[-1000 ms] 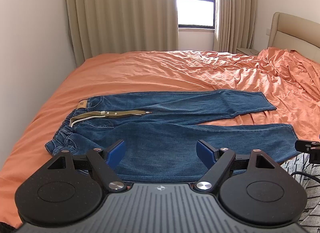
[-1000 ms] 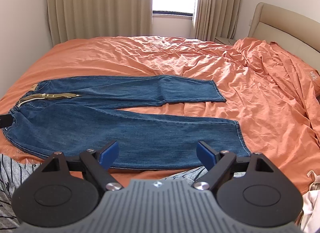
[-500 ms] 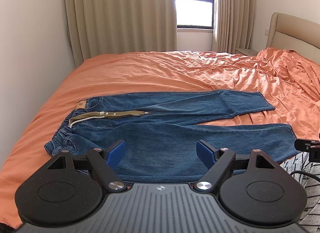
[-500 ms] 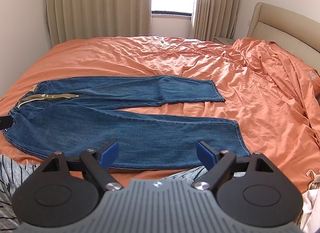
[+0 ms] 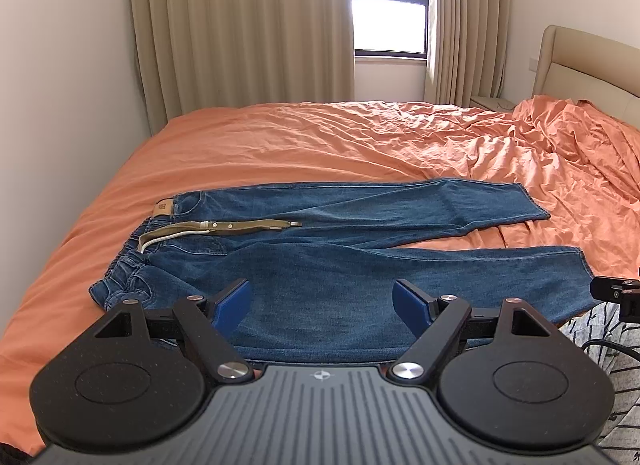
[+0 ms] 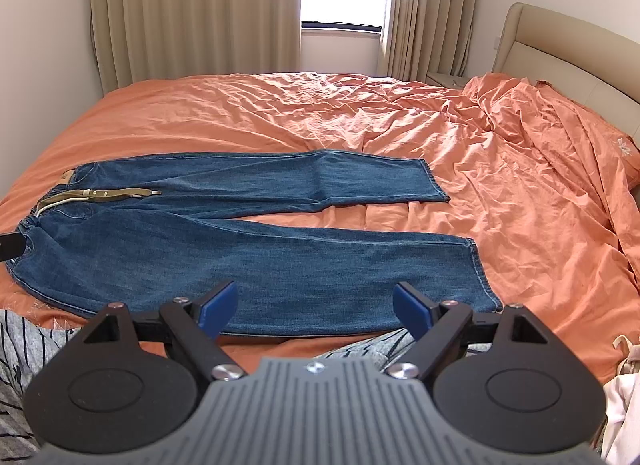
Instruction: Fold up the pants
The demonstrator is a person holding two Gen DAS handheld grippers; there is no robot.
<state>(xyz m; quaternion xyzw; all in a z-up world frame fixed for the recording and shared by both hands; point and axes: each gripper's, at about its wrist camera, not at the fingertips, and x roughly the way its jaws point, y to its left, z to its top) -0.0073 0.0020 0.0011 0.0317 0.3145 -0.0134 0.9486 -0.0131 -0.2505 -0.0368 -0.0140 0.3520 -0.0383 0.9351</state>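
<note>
Nearest in the left wrist view, the left hand-held gripper [image 5: 321, 301] hangs with its blue-padded jaws spread wide and nothing between them, above the seat of the blue denim pants [image 5: 320, 265]. In the right wrist view, the right hand-held gripper [image 6: 315, 305] is likewise spread wide and empty, above the lower part of the near leg. Grey striped fabric [image 6: 24, 345] shows at the near edge of the bed.

The pants lie flat and unfolded on the orange bed sheet [image 5: 280, 145], waistband to the left and both legs running to the right. The legs part into a narrow V, with a strip of sheet showing between the hems. An olive-green woven belt [image 5: 240, 226] with a white cord lies across the waist.

Farther right, the sheet is rumpled against a beige padded headboard [image 6: 560, 41]. Beyond the bed hang beige pleated curtains [image 5: 240, 45] beside a bright window [image 5: 390, 5].
</note>
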